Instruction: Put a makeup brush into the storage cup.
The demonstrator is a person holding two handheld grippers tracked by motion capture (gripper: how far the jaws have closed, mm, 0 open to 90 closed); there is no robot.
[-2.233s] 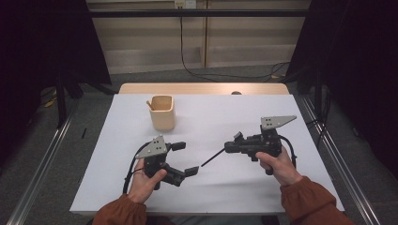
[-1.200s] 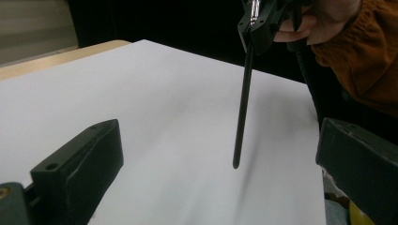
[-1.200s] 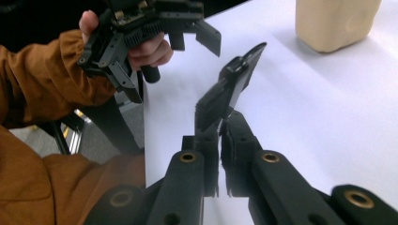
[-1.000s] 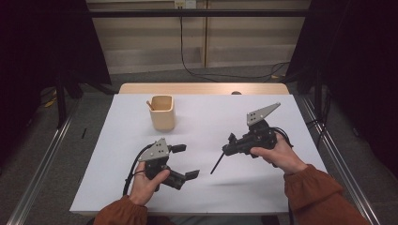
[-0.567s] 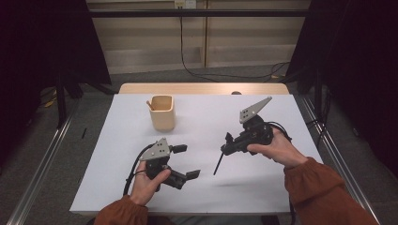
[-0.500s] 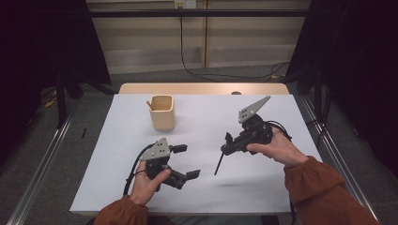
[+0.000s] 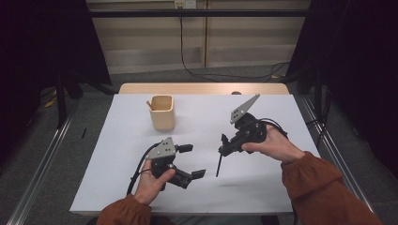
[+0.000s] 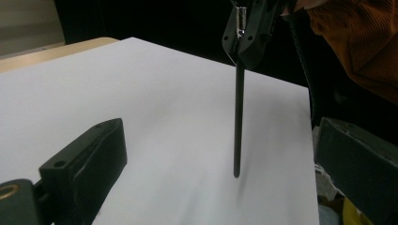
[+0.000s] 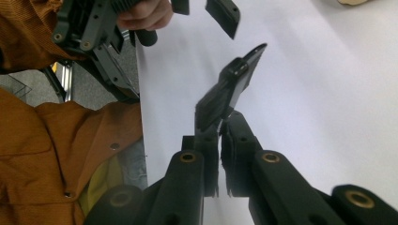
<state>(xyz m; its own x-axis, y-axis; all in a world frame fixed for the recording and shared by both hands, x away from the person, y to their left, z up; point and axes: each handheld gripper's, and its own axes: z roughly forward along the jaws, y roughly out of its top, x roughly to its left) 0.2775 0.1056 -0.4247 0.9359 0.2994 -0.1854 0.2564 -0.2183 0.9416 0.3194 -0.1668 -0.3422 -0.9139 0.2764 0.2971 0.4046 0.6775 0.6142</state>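
Hanging nearly upright, a thin black rod (image 7: 218,165) is clamped at its top between the closed jaws of the right gripper (image 7: 224,145), its lower tip just above the white table (image 7: 281,187) near the middle. To its left, the left gripper (image 7: 192,161) rests low with jaws spread wide, holding nothing. A tan cup (image 7: 162,112) stands farther back.

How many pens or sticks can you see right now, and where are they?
2. One thin black rod hangs from the shut right gripper, tip near the white sheet. One stick leans inside the beige cup. More may be hidden in the cup.
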